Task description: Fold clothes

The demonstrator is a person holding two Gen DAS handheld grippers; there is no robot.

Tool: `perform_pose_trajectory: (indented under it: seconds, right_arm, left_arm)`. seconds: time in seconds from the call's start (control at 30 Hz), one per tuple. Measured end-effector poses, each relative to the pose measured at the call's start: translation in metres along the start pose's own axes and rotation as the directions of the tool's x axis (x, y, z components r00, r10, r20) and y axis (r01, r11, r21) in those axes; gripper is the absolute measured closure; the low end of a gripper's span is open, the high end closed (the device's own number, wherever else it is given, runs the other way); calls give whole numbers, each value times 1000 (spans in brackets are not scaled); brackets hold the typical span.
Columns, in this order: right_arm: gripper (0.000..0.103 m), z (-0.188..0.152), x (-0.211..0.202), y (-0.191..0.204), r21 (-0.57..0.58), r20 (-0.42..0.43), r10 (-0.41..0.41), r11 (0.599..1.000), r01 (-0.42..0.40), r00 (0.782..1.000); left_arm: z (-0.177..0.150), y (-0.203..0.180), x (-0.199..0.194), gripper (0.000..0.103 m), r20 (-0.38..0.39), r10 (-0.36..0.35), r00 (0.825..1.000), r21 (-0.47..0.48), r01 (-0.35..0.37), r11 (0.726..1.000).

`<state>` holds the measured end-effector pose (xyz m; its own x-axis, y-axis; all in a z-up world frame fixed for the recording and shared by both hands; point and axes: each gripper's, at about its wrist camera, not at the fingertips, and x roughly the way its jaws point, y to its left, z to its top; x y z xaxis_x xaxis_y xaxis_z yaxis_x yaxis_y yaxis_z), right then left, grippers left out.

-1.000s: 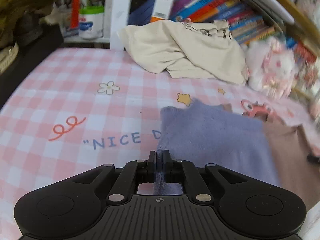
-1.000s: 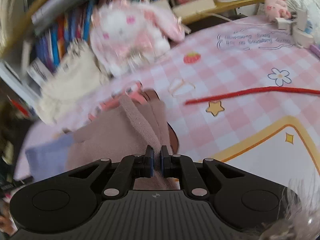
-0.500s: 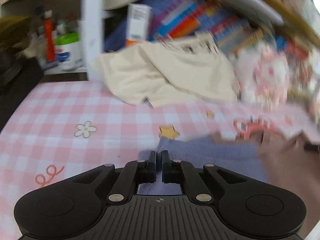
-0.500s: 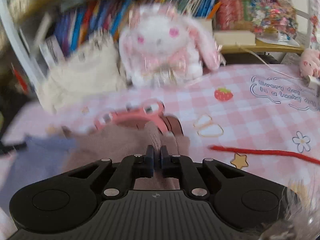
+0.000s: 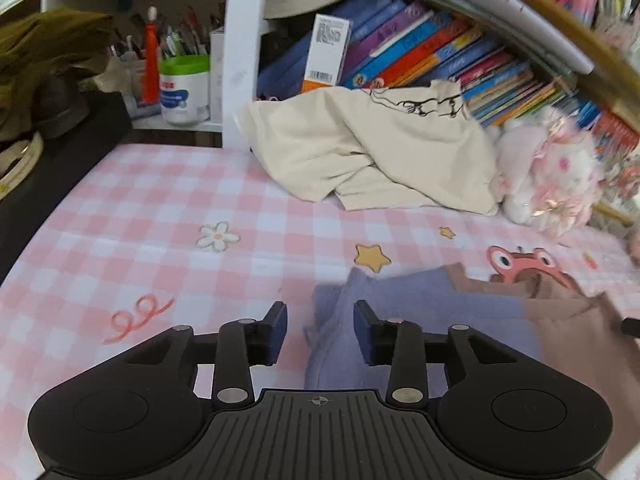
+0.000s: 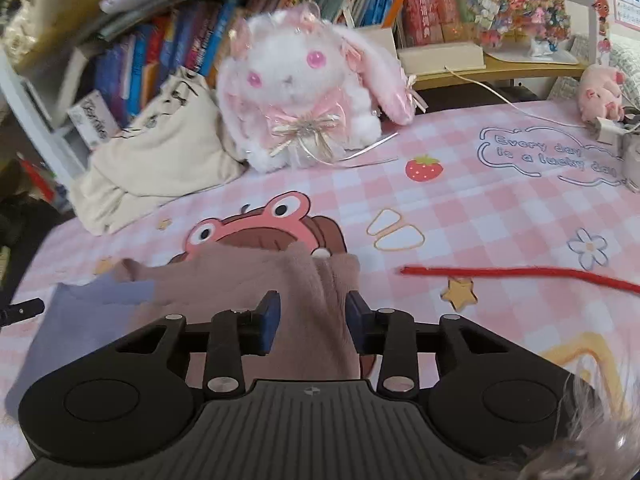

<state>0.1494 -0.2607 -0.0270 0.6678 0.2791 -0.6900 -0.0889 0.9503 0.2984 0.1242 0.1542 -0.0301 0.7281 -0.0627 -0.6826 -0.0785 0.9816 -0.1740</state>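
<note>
Pink-and-white checked cloth with cartoon prints (image 5: 168,200) is covering the work surface, with a shelf of upright books (image 5: 440,52) standing behind it. A two-tone knitted garment, lavender at one end and dusty brown at the other (image 5: 432,320), is lying flat on the cloth. The left gripper (image 5: 320,330) has just been opening; its jaws are standing apart over the lavender corner. The right gripper (image 6: 312,322) has likewise been opening, straddling a raised brown fold (image 6: 316,304) without pressing it. A crumpled cream fabric garment (image 5: 380,156) is resting near the books, beside a fluffy pink-and-white plush rabbit (image 6: 304,96).

A pink checked tablecloth (image 5: 168,196) covers the table before a white-posted bookshelf (image 5: 242,52) crammed with books (image 5: 432,52).
</note>
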Motion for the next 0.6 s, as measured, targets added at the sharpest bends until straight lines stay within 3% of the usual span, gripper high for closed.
perform_pose_trajectory:
  seconds: [0.3,0.33,0.37,0.4,0.43,0.5,0.6]
  right_arm:
    - [69,-45,-28,-5,47,-41,-8,999,10,999]
    - [71,-47,-28,-4,46,-41,-6,999,8,999]
    - [76,-48,-27,-4,45,-44,-6,999,8,999]
    - [87,-48,-25,-5,45,-51,-7,999,10,999]
    - [89,-48,-25,-7,51,-53,-13,999,16,998]
    - [96,-46,-27,-11,76,-43,-1,997,5,999]
    - [96,-45,-34,-12,90,-7,10,996,-9,1000]
  left_arm:
    - [-35,19,-12,68,-85,-33,996,-128,22,991]
    - [-37,19,-11,71,-92,-49,995,-135,36,990]
    - [-38,18,-10,80,-99,-71,993,-138,57,989]
    - [-39,17,-9,88,-106,-91,990,-142,76,987]
    - [-39,16,-10,95,-104,-107,989,-146,91,985]
    - [-38,14,-19,97,-68,-117,991,-152,106,983]
    - [-35,14,-25,97,-38,-115,993,-162,108,981]
